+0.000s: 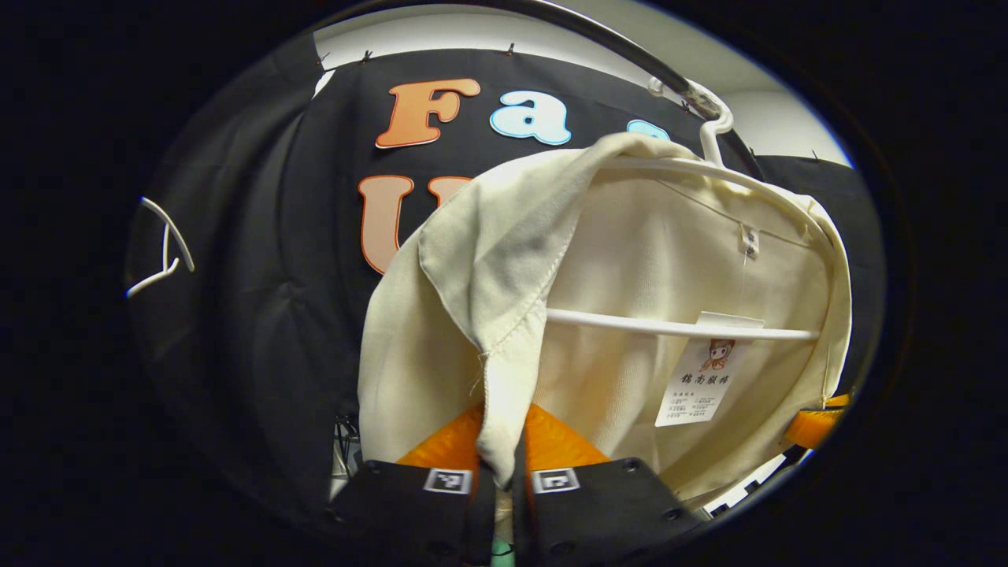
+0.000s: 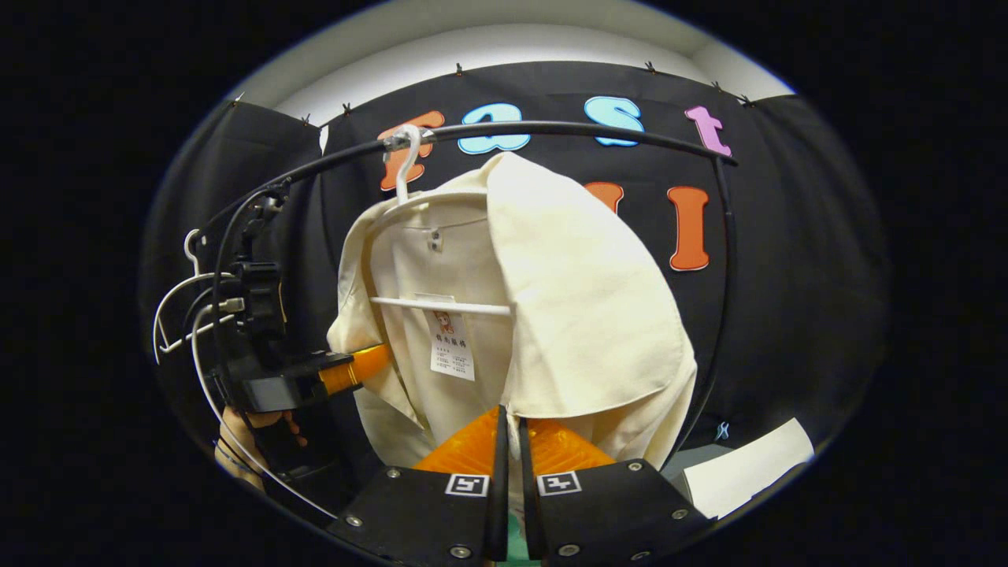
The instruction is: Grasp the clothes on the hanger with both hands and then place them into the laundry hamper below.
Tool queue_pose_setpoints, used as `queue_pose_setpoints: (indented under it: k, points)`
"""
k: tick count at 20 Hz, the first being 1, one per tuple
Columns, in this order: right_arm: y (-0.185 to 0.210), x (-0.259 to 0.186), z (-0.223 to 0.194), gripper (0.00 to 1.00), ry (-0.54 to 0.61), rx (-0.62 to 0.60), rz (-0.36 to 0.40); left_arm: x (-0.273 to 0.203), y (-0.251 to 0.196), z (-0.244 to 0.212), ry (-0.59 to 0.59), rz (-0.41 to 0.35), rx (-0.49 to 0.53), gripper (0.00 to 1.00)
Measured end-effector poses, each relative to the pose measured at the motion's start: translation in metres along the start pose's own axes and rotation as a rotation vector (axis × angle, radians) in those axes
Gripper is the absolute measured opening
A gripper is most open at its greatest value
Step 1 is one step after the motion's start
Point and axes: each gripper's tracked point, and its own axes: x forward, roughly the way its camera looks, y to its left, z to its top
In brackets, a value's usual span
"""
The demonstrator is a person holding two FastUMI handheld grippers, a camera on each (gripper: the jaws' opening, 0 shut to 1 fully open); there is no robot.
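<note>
Holding the cream cotton shirt (image 1: 654, 260) from both sides, we have our left gripper (image 1: 504, 461) closed on a hem fold pinched between its orange fingers (image 1: 551, 441). Our right gripper (image 2: 508, 441) has its fingers nearly together on the other front edge. The shirt hangs on the white plastic hanger (image 2: 441, 305), hooked over the black curved metal rail (image 2: 551, 127).

Black cloth (image 2: 787, 260) is hanging as the booth's wall, pinned along its top edge beneath a white wall (image 2: 488, 39). A black rail (image 2: 551, 127) is curving across in front of it. Spare white hangers (image 1: 161, 248) are hanging at the side.
</note>
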Motion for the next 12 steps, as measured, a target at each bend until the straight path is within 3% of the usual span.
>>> queue_pose_setpoints:
  k: [1,3,7,12]
  points:
    - [-0.001,-0.007,0.008,0.07,-0.02,-0.002,0.006,-0.002,-0.007,0.007,-0.024,-0.037,-0.033,0.08]
    - [-0.007,-0.019,0.019,0.06,-0.046,-0.012,-0.004,-0.01,-0.007,0.014,-0.036,-0.068,-0.068,0.08]
    - [-0.021,-0.038,0.031,0.02,-0.078,-0.063,-0.022,-0.036,0.011,0.033,-0.079,-0.04,-0.031,0.08]
    - [-0.033,-0.061,0.062,0.0,-0.138,-0.126,-0.049,-0.051,0.028,0.058,-0.118,-0.009,-0.063,0.08]
